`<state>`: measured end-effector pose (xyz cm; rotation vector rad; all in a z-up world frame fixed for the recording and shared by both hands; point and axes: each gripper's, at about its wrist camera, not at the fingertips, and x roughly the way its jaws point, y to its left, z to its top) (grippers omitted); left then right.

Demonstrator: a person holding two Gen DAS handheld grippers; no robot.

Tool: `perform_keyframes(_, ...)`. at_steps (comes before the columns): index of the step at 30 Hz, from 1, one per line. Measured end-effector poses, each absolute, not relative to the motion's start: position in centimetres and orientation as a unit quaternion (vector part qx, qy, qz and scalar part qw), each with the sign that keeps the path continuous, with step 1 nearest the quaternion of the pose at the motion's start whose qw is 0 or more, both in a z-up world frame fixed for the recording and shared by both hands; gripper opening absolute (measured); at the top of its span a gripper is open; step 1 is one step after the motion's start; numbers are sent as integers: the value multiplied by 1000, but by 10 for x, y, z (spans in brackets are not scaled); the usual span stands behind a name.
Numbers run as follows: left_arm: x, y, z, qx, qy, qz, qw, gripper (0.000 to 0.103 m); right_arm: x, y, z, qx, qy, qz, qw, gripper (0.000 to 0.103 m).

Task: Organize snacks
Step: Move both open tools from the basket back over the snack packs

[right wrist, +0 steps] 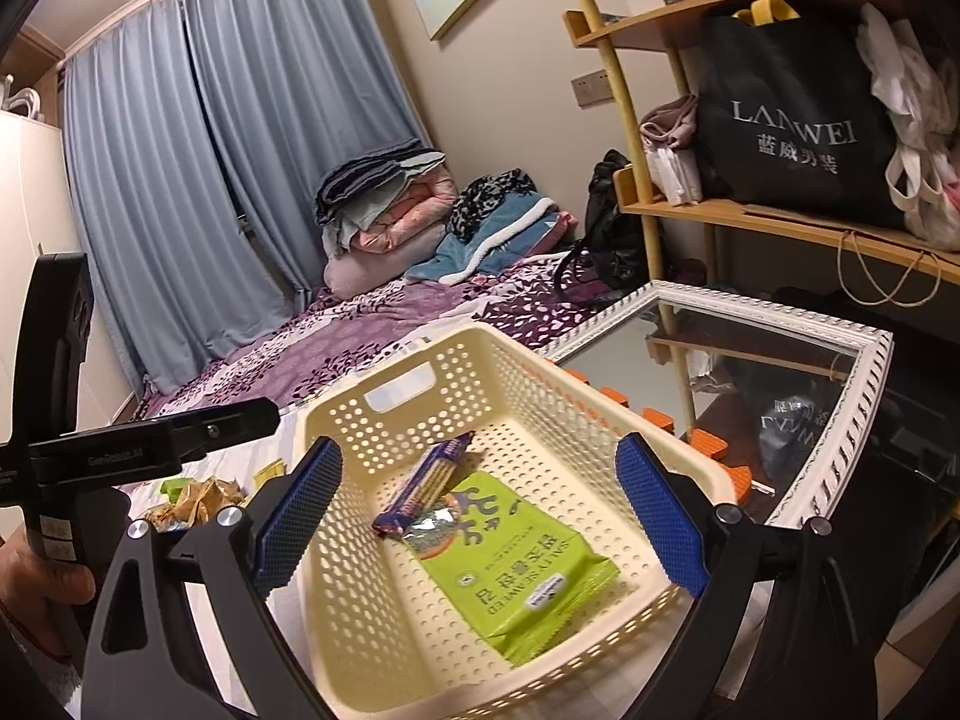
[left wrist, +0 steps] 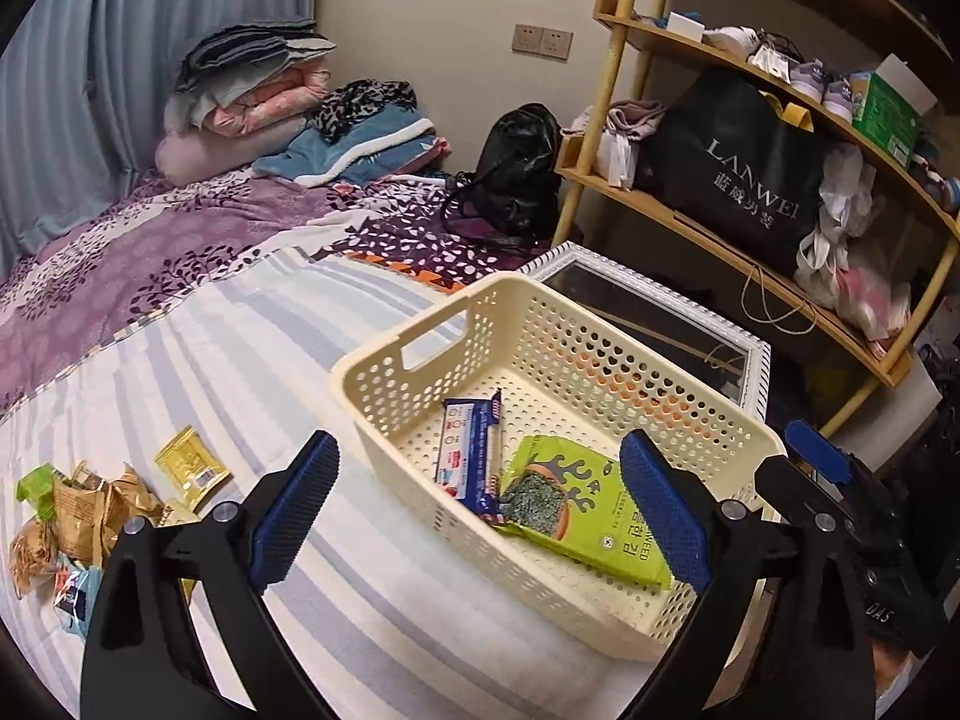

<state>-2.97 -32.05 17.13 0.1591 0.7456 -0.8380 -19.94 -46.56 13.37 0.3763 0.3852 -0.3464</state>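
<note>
A cream perforated basket sits on the striped bedsheet. In it lie a green seaweed pack and a blue biscuit pack. A pile of loose snacks and a yellow packet lie on the sheet left of the basket. My left gripper is open and empty, held above the basket's near left side. My right gripper is open and empty above the basket. The right gripper's body also shows at the right edge of the left wrist view.
A white-framed mirror lies beside the basket on the right. A wooden shelf holds a black bag and shoes. Folded blankets and a black backpack lie at the far end of the bed.
</note>
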Motion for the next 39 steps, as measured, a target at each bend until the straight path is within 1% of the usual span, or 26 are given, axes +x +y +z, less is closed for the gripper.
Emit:
perform_keyframes(8,-19,-278,177,50,352,-371,858,98,-186,-432,150,157,188,-139,960,92)
perform_keyframes(14,-5,-229,174,16,355,-338,871,98,-168,-396,156,134,199,-103,965,92)
perform_keyframes(17,2,-202,169,4,360,-314,878,100,-159,-376,158,121,205,-82,968,92)
perform_keyframes(31,42,-81,121,-48,400,-182,897,100,-118,-293,136,84,268,17,960,92)
perform_keyframes(39,58,-55,79,-53,434,-134,889,100,-104,-269,117,81,304,48,948,92)
